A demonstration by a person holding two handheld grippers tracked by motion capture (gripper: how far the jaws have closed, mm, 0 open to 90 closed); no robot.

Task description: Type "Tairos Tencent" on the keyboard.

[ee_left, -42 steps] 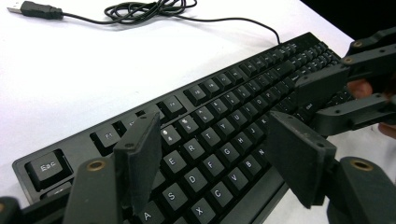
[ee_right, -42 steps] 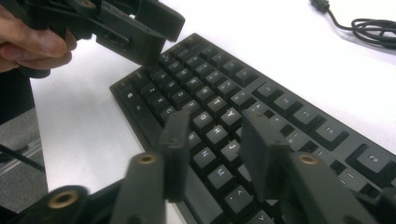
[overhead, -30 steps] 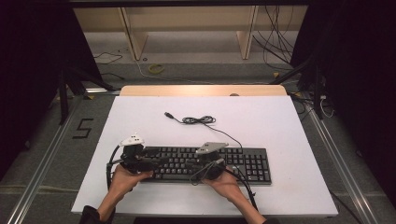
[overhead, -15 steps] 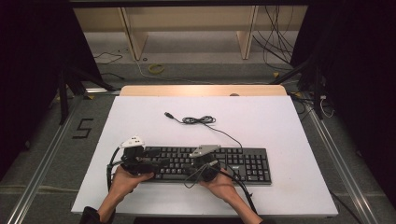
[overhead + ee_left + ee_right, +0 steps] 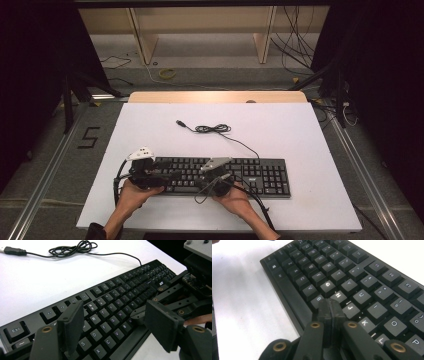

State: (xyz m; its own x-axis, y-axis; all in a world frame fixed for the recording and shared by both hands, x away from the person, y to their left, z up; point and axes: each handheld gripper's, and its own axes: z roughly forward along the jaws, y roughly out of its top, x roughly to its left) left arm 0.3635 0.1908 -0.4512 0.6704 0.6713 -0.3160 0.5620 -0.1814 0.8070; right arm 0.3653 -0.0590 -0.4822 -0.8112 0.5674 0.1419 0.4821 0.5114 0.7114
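Observation:
A black keyboard lies across the near half of the white table; its thin cable coils behind it and ends in a loose USB plug. My left gripper hovers low over the keyboard's left end, open, its pads spread wide above the letter keys with nothing between them. My right gripper points left over the middle keys. In the right gripper view its tips are shut together, empty, right at the B, H and J keys.
The right gripper's black linkage reaches in close beside my left gripper's right pad. A wooden strip edges the table's far side. Dark drapes and floor cables surround the table.
The right gripper has slid a little to the left along the keyboard, closer to the left gripper. The left gripper and the keyboard have stayed put.

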